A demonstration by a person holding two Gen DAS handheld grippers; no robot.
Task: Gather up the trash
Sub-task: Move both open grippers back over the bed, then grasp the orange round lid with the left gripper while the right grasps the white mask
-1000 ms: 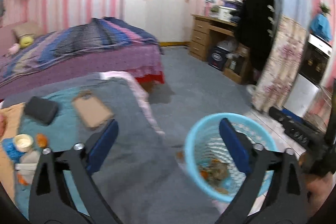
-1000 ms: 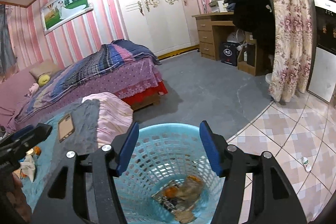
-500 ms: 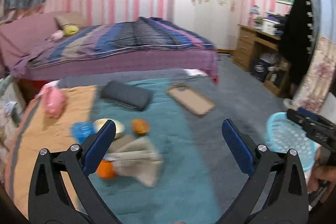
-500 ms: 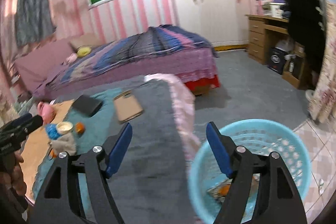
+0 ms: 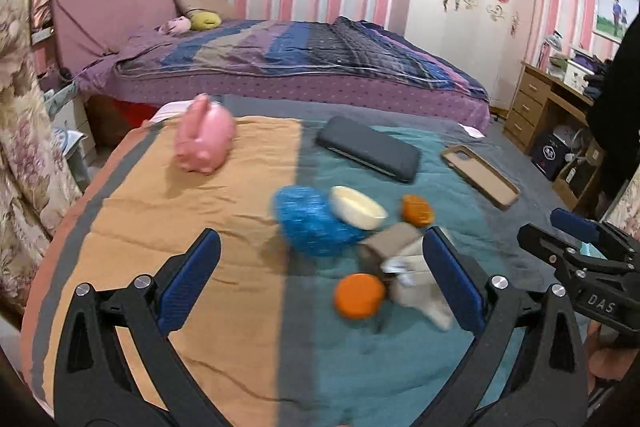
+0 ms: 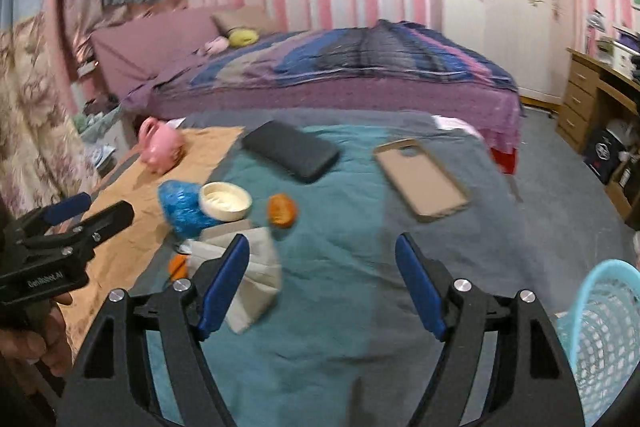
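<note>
Both our left gripper (image 5: 320, 281) and right gripper (image 6: 322, 285) stand apart and empty; the right's jaws have just been opening. The crumpled tissue (image 6: 256, 279) lies on the blanket (image 6: 340, 327) beside orange peel (image 6: 282, 209). It looks light and soft, so we would pinch its raised fold.

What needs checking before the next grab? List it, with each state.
1. Left gripper open and holding nothing: ok.
2. Right gripper open, holding nothing; its fingers have just been opening: ok.
3. Trash within view: blue wrapper, white cup, orange peels, crumpled paper clustered on the blanket: ok.
4. Non-trash apart from the cluster: pink toy, black case, phone case: ok.
5. Basket at hand, at the right gripper's right: ok.
6. A gripper lined up on one piece: cannot tell, frames blurred.
</note>
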